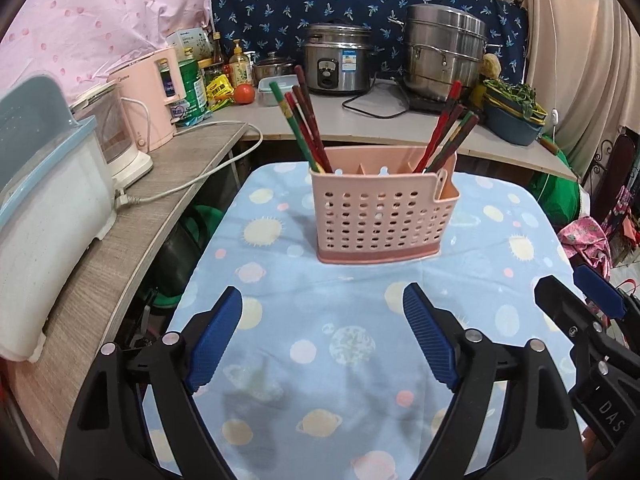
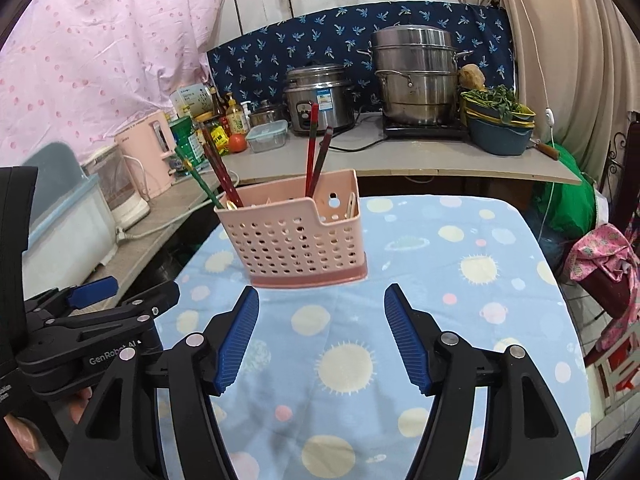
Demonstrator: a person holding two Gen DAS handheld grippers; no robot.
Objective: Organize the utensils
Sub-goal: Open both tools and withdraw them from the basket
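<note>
Basically done-looking: pink utensil caddy [image 1: 382, 216] sits upright mid-bench on the blue planet cloth [image 1: 312, 360], chopsticks [image 1: 308, 120] split between its left and right end compartments. Left tongs [image 1: 322, 344] and right tongs [image 2: 320, 336] both apart, empty, near side of the caddy. If regrouping, pinch one stick high on the shaft, lift straight up, don't tip the caddy.

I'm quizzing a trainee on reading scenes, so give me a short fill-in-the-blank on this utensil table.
1. The chopsticks stand in a perforated holder coloured ____.
2. The holder rests on a ____ cloth printed with planets.
3. The left gripper and right gripper both hold ____.
4. The holder's middle compartment, in the left wrist view, contains ____ chopsticks.

Missing words: pink; blue; nothing; no
</note>
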